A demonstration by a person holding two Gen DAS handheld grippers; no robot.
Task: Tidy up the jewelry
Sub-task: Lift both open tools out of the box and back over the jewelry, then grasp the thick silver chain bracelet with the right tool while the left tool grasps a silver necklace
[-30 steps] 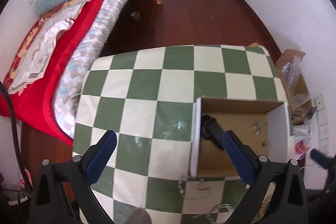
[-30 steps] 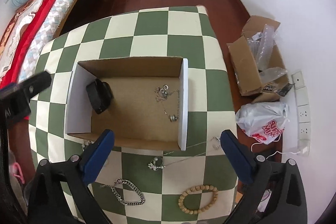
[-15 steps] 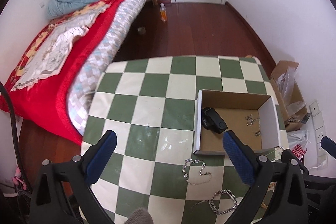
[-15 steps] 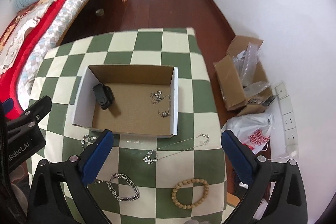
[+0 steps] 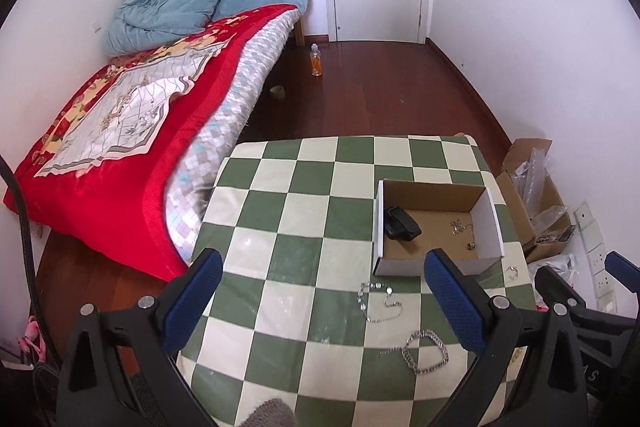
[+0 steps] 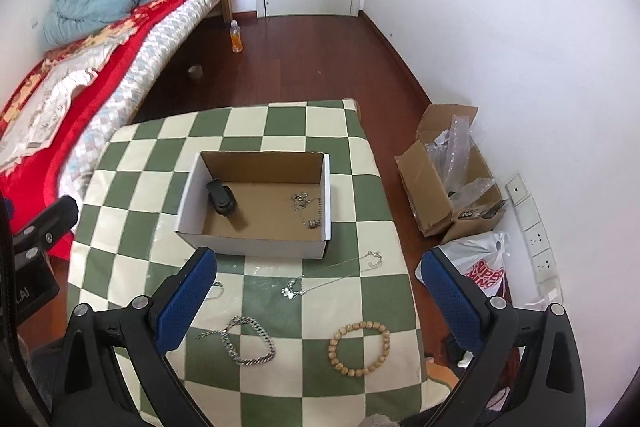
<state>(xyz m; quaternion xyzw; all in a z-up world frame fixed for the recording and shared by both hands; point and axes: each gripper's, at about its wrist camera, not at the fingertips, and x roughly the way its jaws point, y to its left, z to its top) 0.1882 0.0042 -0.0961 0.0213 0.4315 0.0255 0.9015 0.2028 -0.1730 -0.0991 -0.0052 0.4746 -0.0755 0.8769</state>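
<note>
An open cardboard box (image 6: 256, 247) (image 5: 440, 265) stands on the green-and-cream checkered table (image 6: 280, 123) (image 5: 280, 227). Inside lie a black object (image 6: 221, 202) (image 5: 401, 225) and a thin silver chain (image 6: 308, 209) (image 5: 464, 231). In front of the box lie a thin pendant necklace (image 6: 332, 273), a thick silver chain (image 6: 248, 341) (image 5: 426, 347), a wooden bead bracelet (image 6: 359, 348) and a silver link bracelet (image 5: 378, 301). My left gripper (image 5: 324, 303) and right gripper (image 6: 320, 299) are both open and empty, held high above the table's near edge.
A bed (image 5: 140, 131) with a red blanket stands left of the table. An open carton (image 6: 452, 187) and a plastic bag (image 6: 480, 267) lie on the wooden floor to the right. An orange bottle (image 6: 236, 37) stands near the door.
Both grippers have risen and pulled back from the box, so the whole table and more of the room show. Nothing on the table has moved.
</note>
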